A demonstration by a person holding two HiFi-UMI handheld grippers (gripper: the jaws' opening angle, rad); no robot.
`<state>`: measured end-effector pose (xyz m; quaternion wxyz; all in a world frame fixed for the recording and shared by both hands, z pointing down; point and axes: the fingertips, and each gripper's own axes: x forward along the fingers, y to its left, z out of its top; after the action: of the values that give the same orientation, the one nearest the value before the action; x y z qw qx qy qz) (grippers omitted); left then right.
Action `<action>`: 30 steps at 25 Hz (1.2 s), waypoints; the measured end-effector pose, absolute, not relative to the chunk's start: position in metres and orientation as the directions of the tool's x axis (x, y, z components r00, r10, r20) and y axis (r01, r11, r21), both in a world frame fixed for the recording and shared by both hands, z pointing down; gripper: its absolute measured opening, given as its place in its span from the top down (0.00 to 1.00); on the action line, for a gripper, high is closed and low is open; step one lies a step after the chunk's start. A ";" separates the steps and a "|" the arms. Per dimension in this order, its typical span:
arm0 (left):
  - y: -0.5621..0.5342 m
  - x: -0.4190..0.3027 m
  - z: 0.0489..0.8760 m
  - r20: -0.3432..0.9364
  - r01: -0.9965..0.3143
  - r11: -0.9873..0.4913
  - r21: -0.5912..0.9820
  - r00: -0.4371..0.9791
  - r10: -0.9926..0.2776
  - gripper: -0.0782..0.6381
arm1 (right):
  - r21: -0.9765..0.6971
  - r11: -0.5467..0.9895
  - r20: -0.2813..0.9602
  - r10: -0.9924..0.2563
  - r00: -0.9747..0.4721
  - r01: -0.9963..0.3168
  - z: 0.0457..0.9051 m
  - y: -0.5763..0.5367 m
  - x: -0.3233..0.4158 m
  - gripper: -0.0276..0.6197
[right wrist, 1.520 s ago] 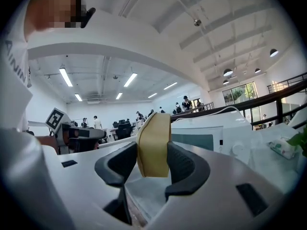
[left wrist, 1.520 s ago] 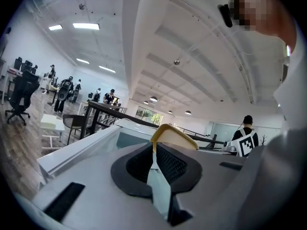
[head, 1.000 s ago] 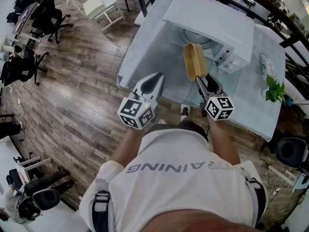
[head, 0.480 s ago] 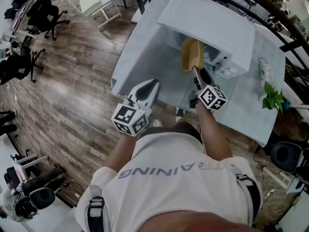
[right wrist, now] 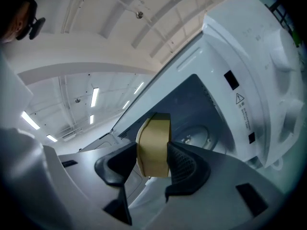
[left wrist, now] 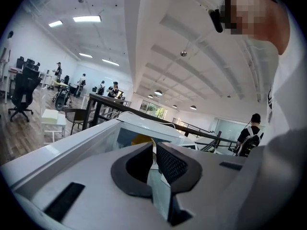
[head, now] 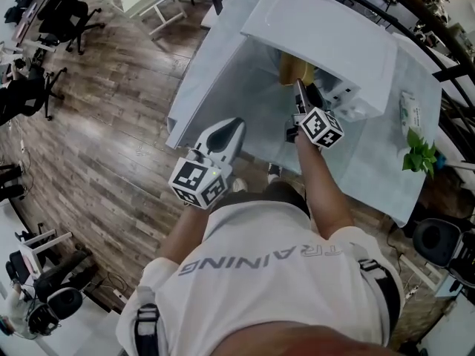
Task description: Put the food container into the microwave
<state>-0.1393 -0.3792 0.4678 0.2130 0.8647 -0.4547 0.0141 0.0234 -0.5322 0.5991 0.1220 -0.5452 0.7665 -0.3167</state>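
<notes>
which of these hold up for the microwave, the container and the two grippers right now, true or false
1. The right gripper has its jaws clamped on the tan food container. True.
2. The microwave has its door closed. False: the door is open, and the turntable shows inside in the right gripper view.
3. The left gripper holds a lid. False: its jaws are together with nothing between them.
4. A green plant shows to the right of the microwave in the head view. True.
5. The food container rests on the turntable. False: it is held in the right gripper's jaws at the mouth of the cavity.
</notes>
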 end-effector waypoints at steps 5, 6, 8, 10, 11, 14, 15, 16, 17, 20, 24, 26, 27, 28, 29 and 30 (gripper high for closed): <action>-0.387 -0.136 0.473 0.223 -0.795 -0.488 0.359 0.581 -0.783 0.82 | -0.597 0.193 0.159 -0.923 -0.350 -0.779 0.609 -0.564 0.026 0.63; -0.388 -0.136 0.474 0.226 -0.797 -0.486 0.358 0.579 -0.783 0.82 | -0.595 0.185 0.160 -0.926 -0.341 -0.782 0.611 -0.570 0.028 0.63; -0.388 -0.138 0.475 0.233 -0.802 -0.478 0.358 0.572 -0.786 0.82 | -0.600 0.165 0.160 -0.934 -0.319 -0.783 0.614 -0.580 0.030 0.63; -0.388 -0.141 0.477 0.240 -0.806 -0.468 0.362 0.565 -0.789 0.82 | -0.607 0.146 0.161 -0.940 -0.301 -0.781 0.618 -0.589 0.032 0.63; -0.388 -0.141 0.478 0.244 -0.808 -0.464 0.364 0.563 -0.789 0.82 | -0.609 0.137 0.164 -0.942 -0.293 -0.781 0.620 -0.594 0.032 0.63; -0.390 -0.140 0.479 0.250 -0.809 -0.459 0.367 0.561 -0.789 0.82 | -0.618 0.121 0.169 -0.945 -0.281 -0.777 0.625 -0.605 0.033 0.63; -0.390 -0.140 0.478 0.251 -0.809 -0.459 0.366 0.561 -0.789 0.82 | -0.615 0.124 0.166 -0.945 -0.282 -0.778 0.626 -0.609 0.032 0.63; -0.391 -0.139 0.477 0.251 -0.810 -0.459 0.365 0.561 -0.789 0.82 | -0.612 0.129 0.162 -0.945 -0.284 -0.780 0.627 -0.612 0.031 0.63; -0.391 -0.139 0.477 0.252 -0.811 -0.460 0.362 0.560 -0.789 0.82 | -0.610 0.132 0.159 -0.945 -0.284 -0.781 0.627 -0.615 0.030 0.63; -0.390 -0.138 0.476 0.256 -0.810 -0.466 0.355 0.564 -0.785 0.82 | -0.620 0.108 0.166 -0.950 -0.265 -0.777 0.634 -0.619 0.032 0.63; -0.391 -0.135 0.471 0.238 -0.793 -0.509 0.335 0.594 -0.769 0.82 | -0.662 0.075 0.171 -0.954 -0.248 -0.746 0.642 -0.622 0.037 0.63; -0.392 -0.132 0.469 0.225 -0.784 -0.528 0.327 0.607 -0.763 0.82 | -0.672 0.066 0.171 -0.956 -0.240 -0.738 0.641 -0.623 0.040 0.63; -0.392 -0.131 0.468 0.221 -0.782 -0.530 0.328 0.609 -0.762 0.82 | -0.674 0.062 0.173 -0.956 -0.239 -0.736 0.641 -0.623 0.041 0.63; -0.393 -0.130 0.468 0.219 -0.781 -0.530 0.332 0.610 -0.762 0.82 | -0.673 0.059 0.176 -0.955 -0.237 -0.738 0.642 -0.623 0.042 0.63; -0.392 -0.130 0.468 0.217 -0.779 -0.528 0.339 0.611 -0.762 0.82 | -0.667 0.055 0.183 -0.955 -0.235 -0.743 0.642 -0.622 0.042 0.62; -0.392 -0.130 0.468 0.215 -0.777 -0.526 0.345 0.611 -0.762 0.82 | -0.659 0.053 0.190 -0.954 -0.234 -0.750 0.641 -0.621 0.042 0.62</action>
<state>-0.1302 -0.3923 0.4681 0.2069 0.8734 -0.4405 0.0186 0.0422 -0.6212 0.6414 0.1511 -0.6002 0.7097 -0.3366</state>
